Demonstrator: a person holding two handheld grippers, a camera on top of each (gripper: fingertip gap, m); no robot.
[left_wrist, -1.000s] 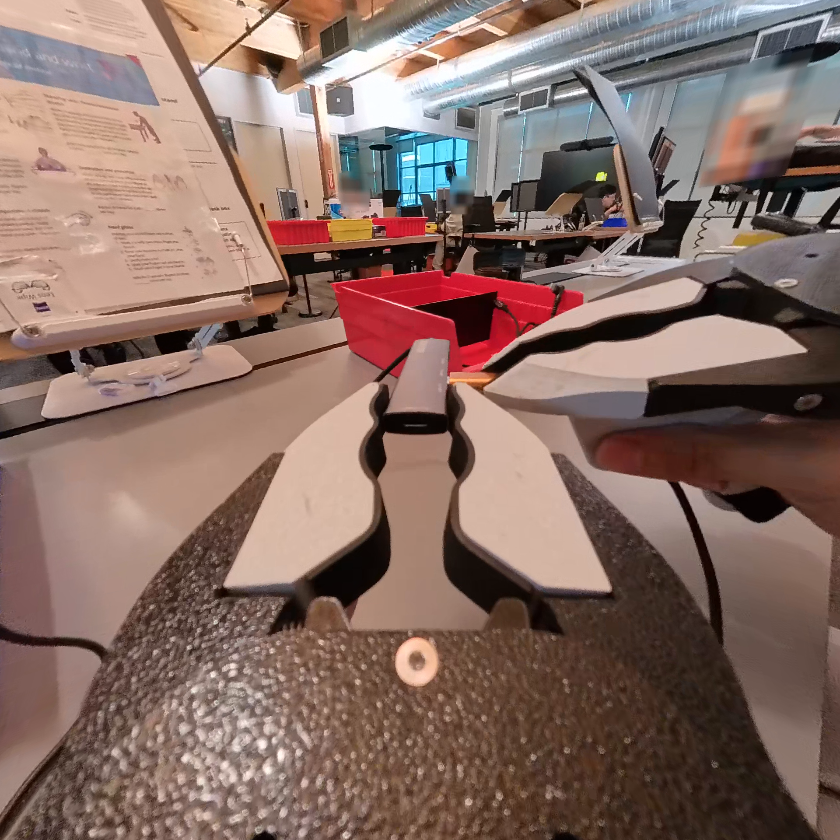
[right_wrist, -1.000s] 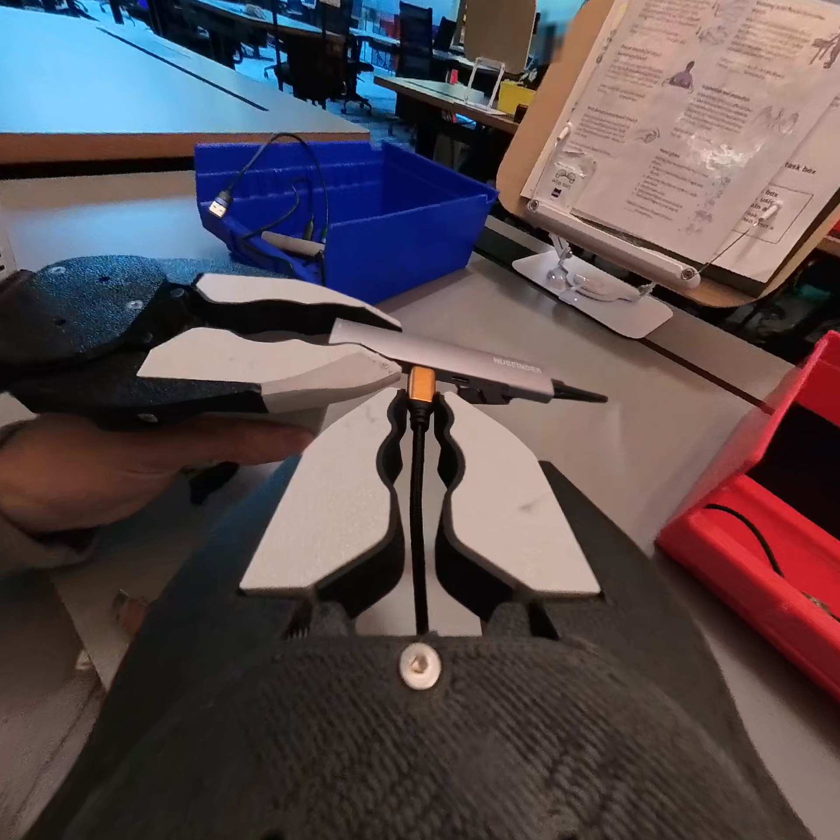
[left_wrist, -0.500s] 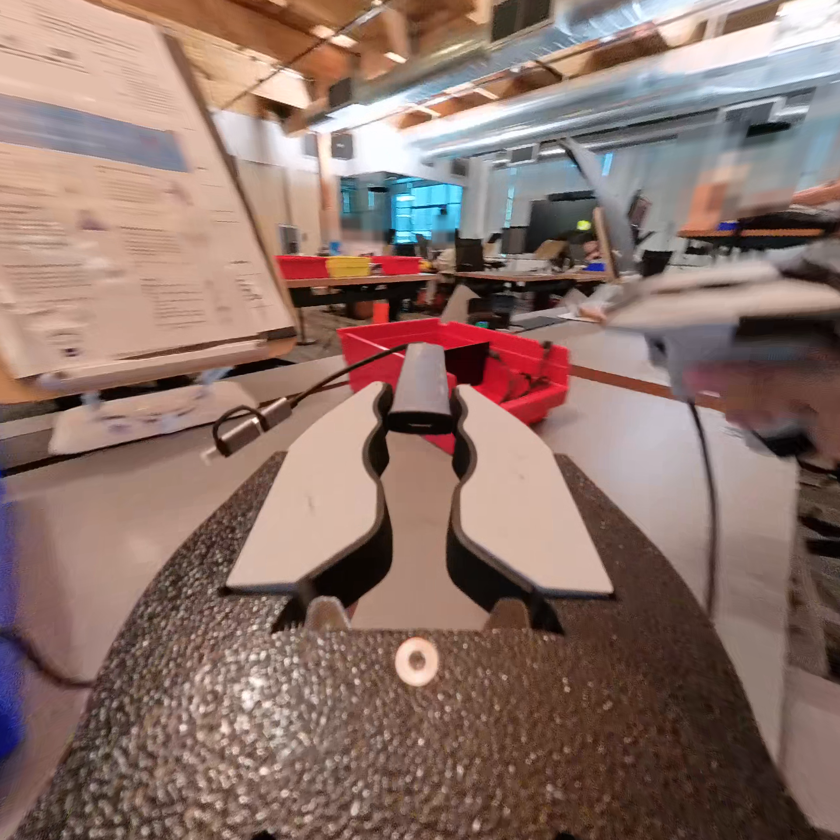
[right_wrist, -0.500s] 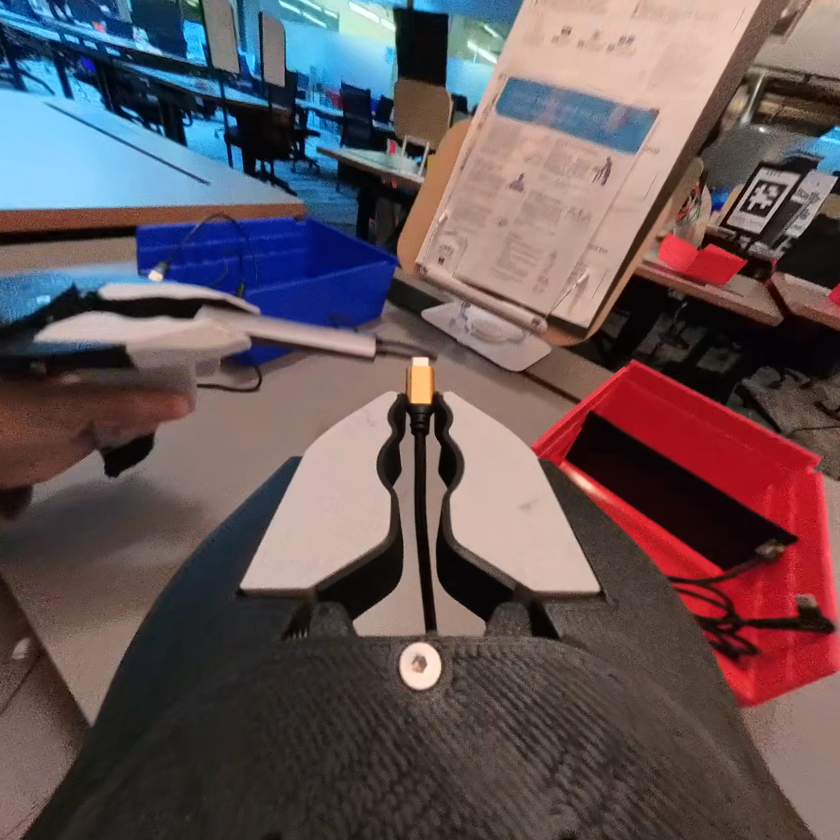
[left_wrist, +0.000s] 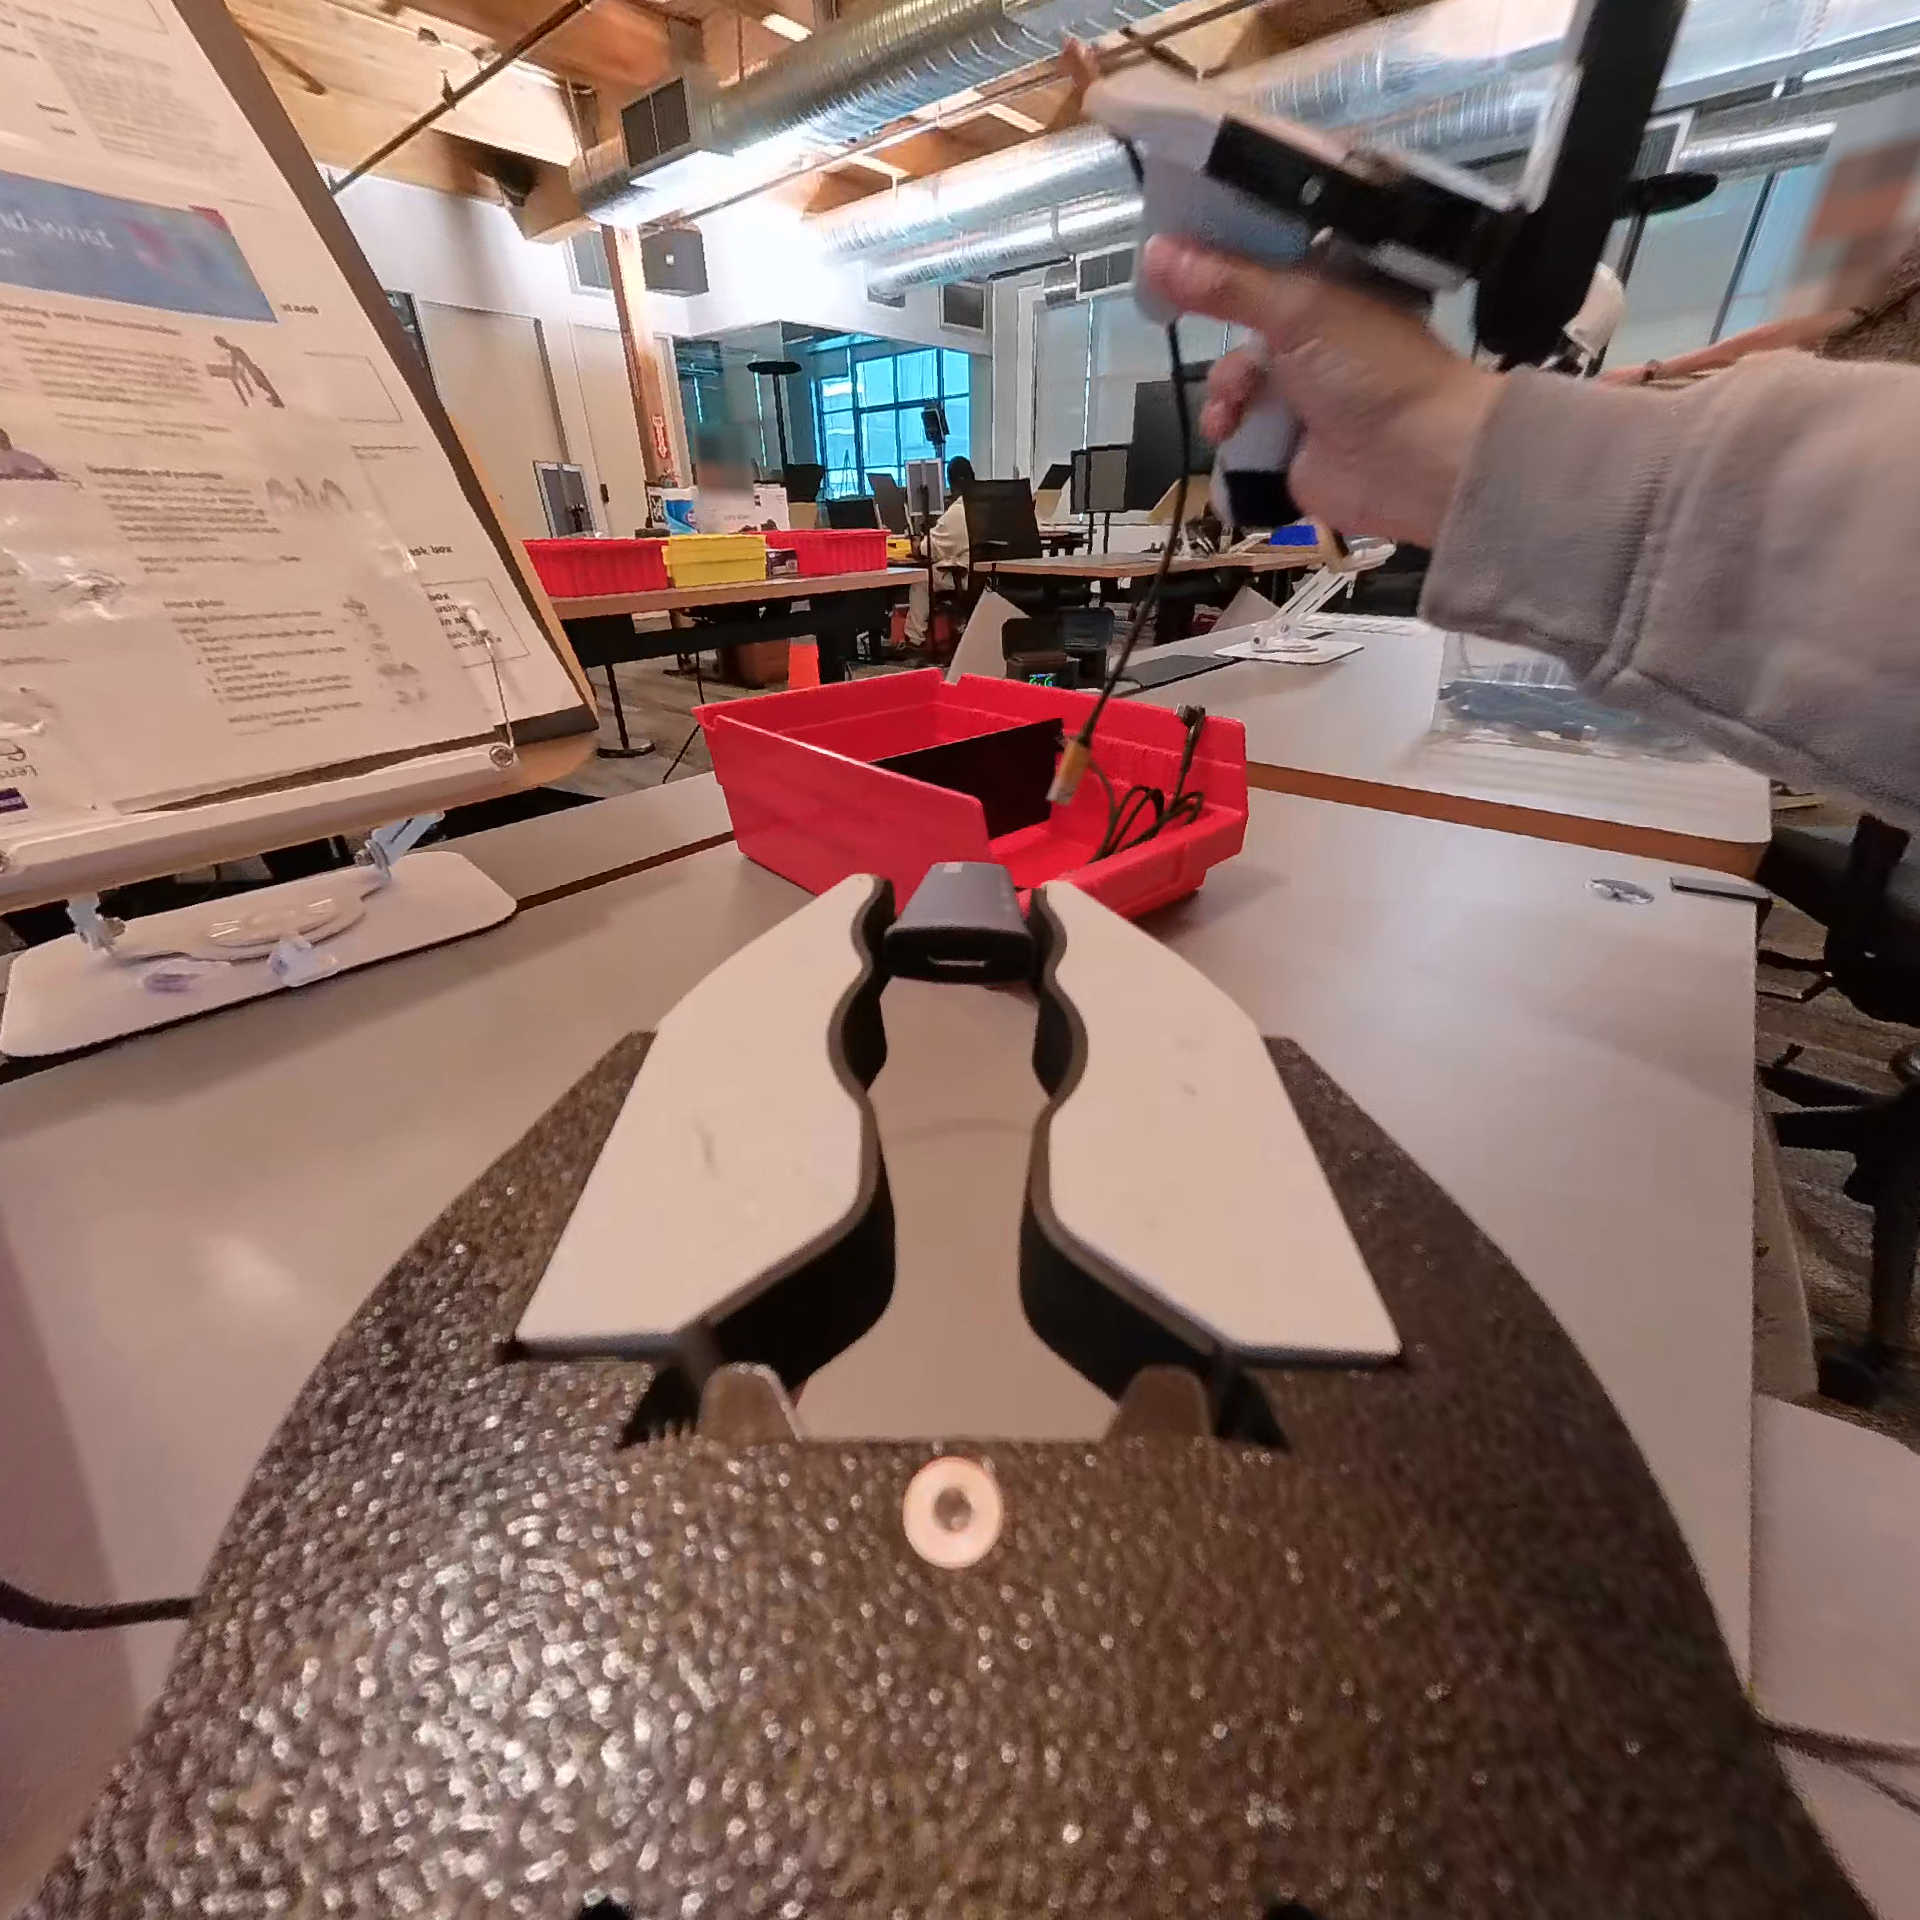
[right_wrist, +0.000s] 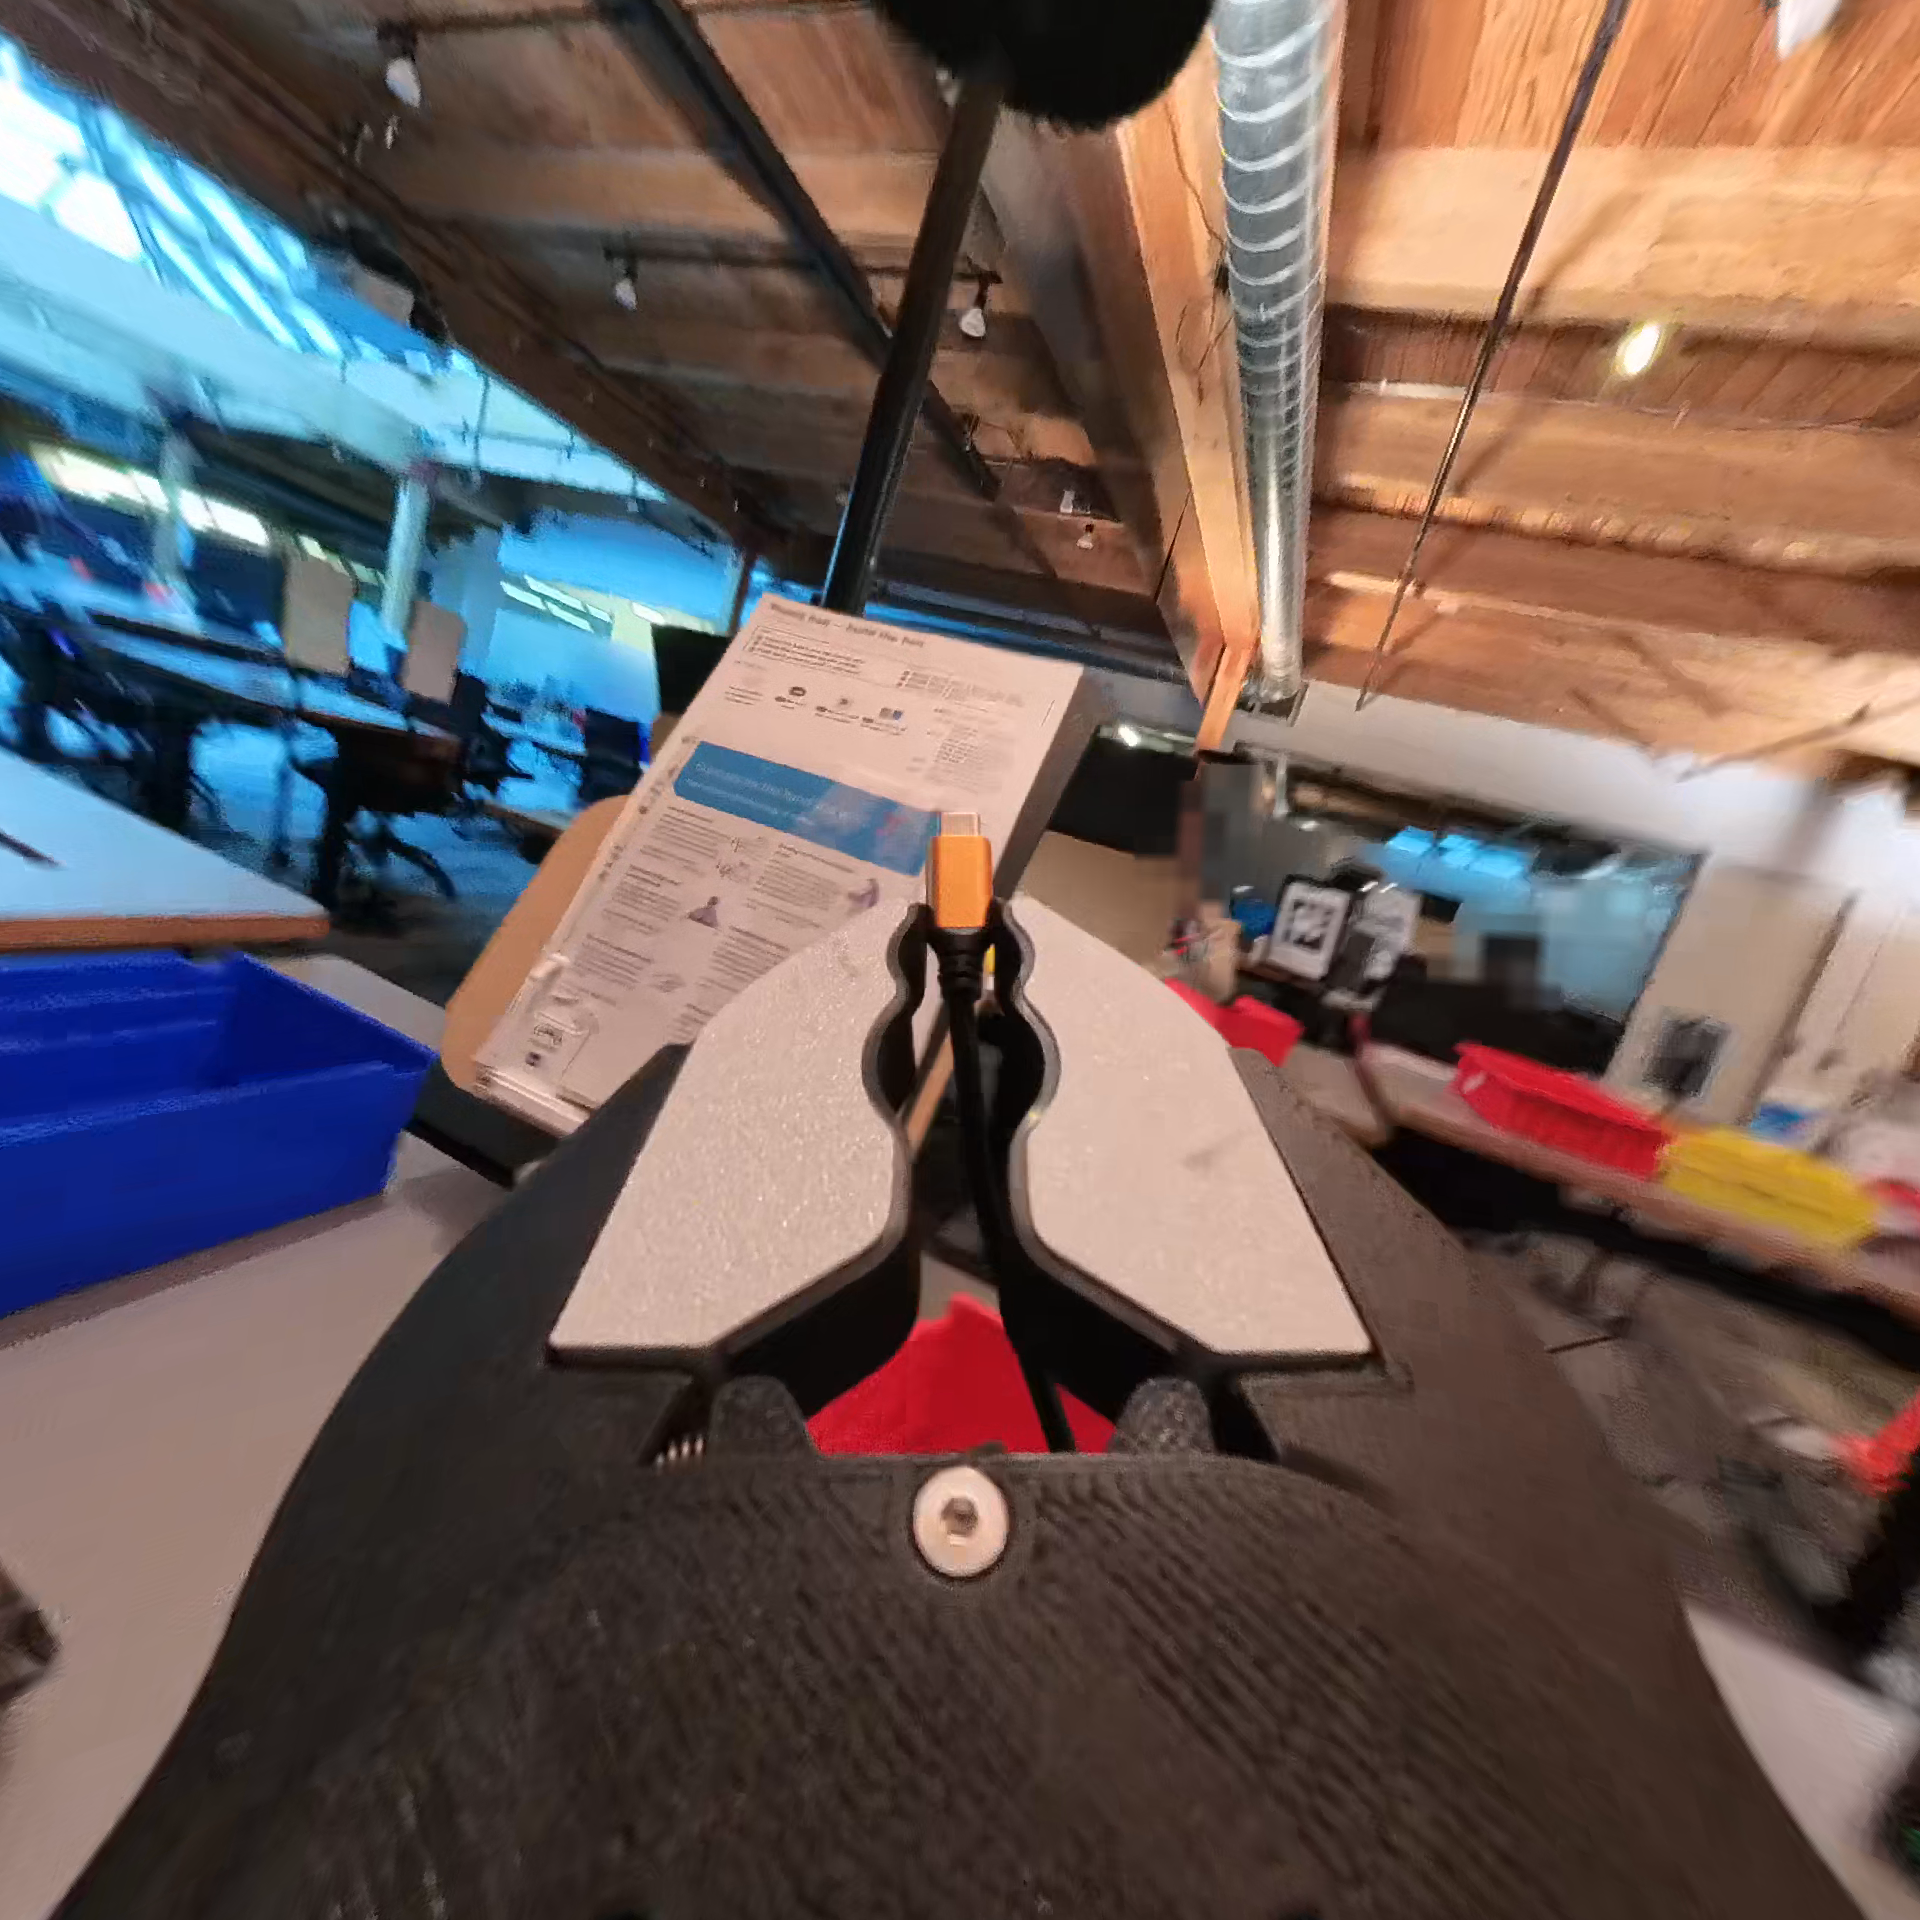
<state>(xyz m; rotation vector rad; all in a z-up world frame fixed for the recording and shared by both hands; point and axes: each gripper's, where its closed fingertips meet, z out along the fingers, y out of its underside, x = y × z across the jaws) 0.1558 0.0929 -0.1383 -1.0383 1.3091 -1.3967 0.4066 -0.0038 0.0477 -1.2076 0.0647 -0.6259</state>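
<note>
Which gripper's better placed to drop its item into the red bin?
Right, probably: its cable already dangles over the red bin. The left gripper holds the grey hub short of it.

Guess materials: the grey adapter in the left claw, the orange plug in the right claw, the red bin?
Grey adapter: looks like matte anodised metal, given its even satin sheen; could be plastic.
Orange plug: metallic-looking orange shell with a silver metal tip.
Red bin: moulded plastic, with uniform glossy colour and thin walls.
</note>
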